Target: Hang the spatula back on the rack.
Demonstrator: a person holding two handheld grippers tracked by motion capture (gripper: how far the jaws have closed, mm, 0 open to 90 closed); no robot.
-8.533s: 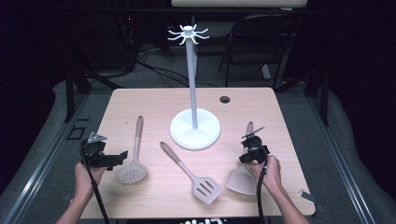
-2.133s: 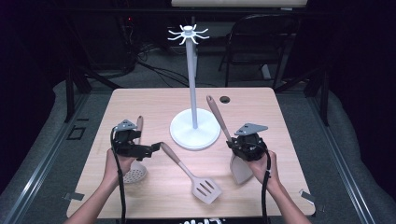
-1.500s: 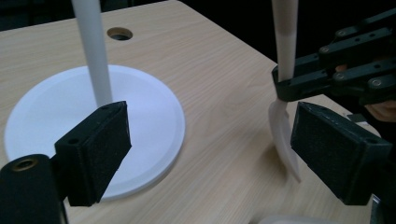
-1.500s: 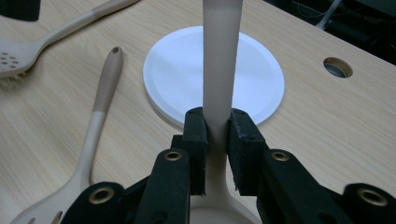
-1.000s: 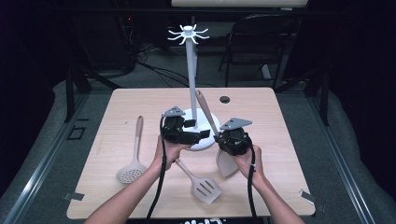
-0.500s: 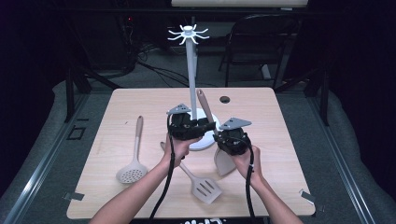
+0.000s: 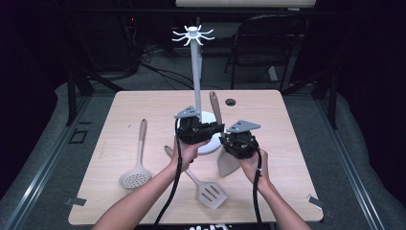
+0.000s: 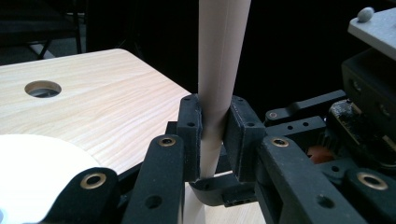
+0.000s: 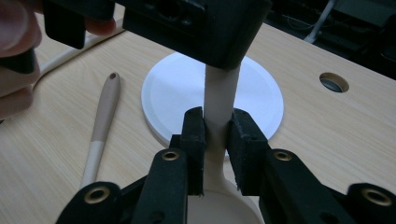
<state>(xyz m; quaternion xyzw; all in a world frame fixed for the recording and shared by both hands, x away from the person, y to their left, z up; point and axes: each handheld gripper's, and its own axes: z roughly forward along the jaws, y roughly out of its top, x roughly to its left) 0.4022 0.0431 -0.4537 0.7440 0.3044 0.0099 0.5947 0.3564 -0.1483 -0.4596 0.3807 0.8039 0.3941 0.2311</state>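
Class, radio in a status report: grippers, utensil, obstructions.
Left gripper has just closed on the beige solid spatula; right gripper clamps its neck. White hook stand close behind.

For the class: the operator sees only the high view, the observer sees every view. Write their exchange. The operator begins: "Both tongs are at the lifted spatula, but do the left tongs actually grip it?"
Observer: Yes. In the left gripper view the left tongs press both pads on the spatula handle; they have just been closing on it.
Operator: And the right tongs?
Observer: The right gripper view shows the right tongs clamped on the neck, just above the wide blade.
Operator: What is past the spatula there?
Observer: The white base of the stand, with another utensil lying flat on the table beside it.
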